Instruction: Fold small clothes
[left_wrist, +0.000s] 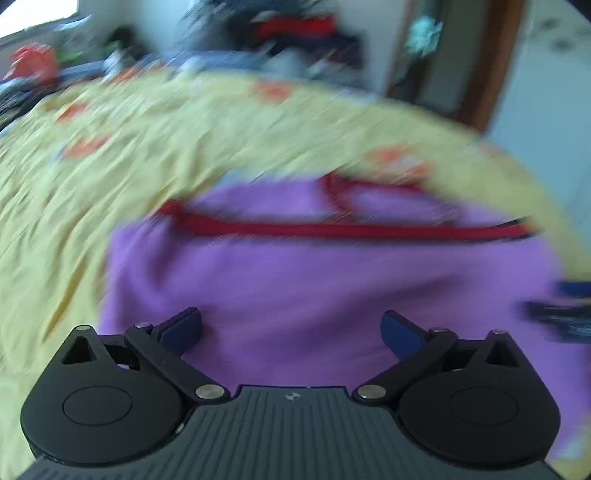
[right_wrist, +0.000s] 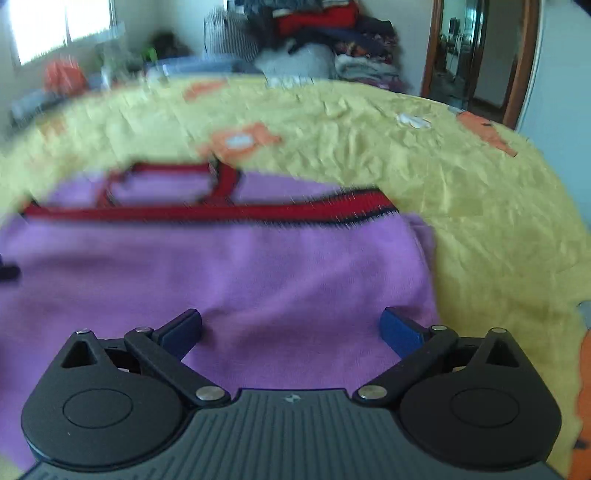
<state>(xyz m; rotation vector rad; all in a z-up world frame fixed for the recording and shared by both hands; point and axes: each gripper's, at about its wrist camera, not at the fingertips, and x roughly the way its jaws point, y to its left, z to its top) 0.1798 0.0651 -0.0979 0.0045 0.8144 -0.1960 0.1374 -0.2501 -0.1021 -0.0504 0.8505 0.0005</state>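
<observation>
A purple garment with red trim lies flat on a yellow bedsheet. It also shows in the right wrist view, with its red trim across the far side. My left gripper is open and empty above the garment's near left part. My right gripper is open and empty above the garment's near right part. The right gripper's blurred tip shows at the right edge of the left wrist view. Both views are motion-blurred.
The yellow sheet has orange prints and spreads around the garment. Piles of clothes sit beyond the bed's far edge. A wooden-framed doorway stands at the back right, a window at the back left.
</observation>
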